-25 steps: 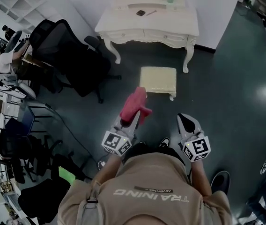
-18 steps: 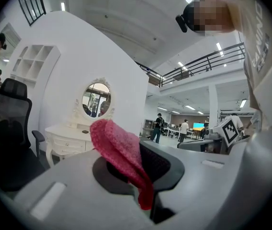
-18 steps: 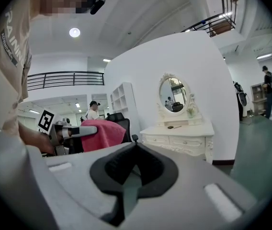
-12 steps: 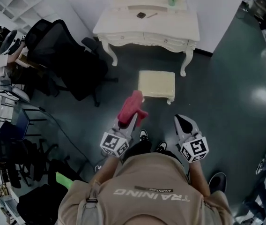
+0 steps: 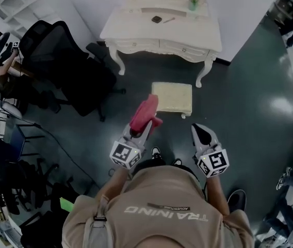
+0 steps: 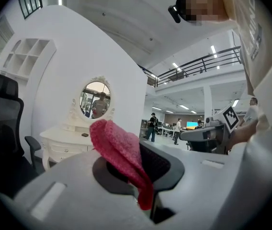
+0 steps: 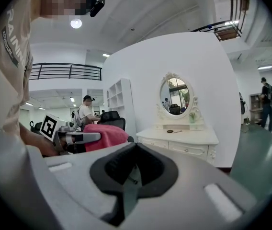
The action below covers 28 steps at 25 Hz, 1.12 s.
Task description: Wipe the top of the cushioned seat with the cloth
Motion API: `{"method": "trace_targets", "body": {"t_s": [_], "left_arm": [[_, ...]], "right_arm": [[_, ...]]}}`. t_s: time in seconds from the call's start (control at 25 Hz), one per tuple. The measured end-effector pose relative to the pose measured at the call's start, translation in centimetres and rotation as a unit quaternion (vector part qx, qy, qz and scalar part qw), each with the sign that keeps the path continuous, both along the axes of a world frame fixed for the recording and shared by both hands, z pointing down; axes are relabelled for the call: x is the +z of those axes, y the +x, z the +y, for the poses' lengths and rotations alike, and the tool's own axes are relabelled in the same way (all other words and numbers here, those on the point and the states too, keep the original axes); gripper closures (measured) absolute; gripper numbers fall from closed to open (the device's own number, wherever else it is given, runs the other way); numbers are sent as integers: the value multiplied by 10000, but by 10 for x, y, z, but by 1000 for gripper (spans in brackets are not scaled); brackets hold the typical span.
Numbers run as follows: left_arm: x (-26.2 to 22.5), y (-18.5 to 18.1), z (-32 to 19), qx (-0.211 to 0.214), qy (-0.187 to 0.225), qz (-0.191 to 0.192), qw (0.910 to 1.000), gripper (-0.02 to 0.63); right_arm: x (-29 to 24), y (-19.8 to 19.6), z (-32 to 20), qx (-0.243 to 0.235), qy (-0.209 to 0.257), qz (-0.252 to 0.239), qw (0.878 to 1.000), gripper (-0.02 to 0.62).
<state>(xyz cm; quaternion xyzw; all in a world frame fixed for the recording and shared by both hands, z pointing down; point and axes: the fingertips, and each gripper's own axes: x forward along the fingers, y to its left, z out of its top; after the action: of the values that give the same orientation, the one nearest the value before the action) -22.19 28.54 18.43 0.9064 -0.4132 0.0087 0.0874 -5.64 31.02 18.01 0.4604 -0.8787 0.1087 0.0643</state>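
Head view, change: cushioned seat (image 5: 173, 97) has drawn a little nearer to both grippers; I judge the approach nearly over, wiping not begun.
Head view, place: cloth (image 5: 145, 112) sticks out ahead of the left gripper (image 5: 137, 132), its tip at the seat's near left corner.
Left gripper view: fingers clamped on the red cloth; seat hidden below them.
Right gripper view: right gripper (image 7: 126, 186) drawn together, empty; cloth off to its left.
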Motion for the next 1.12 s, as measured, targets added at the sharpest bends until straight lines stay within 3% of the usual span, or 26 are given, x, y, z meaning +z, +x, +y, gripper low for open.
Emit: {"method": "trace_targets", "body": {"t_s": [0.48, 0.76, 1.12], "left_arm": [[18, -37, -61, 216, -118, 136, 9996, 568], [32, -18, -89, 263, -272, 121, 9992, 568], [31, 15, -149, -25, -296, -95, 9995, 568]], "right_arm": [[9, -31, -40, 355, -145, 206, 9991, 594], [20, -20, -74, 302, -231, 143, 9992, 594], [33, 16, -147, 0, -162, 38, 9999, 594]]}}
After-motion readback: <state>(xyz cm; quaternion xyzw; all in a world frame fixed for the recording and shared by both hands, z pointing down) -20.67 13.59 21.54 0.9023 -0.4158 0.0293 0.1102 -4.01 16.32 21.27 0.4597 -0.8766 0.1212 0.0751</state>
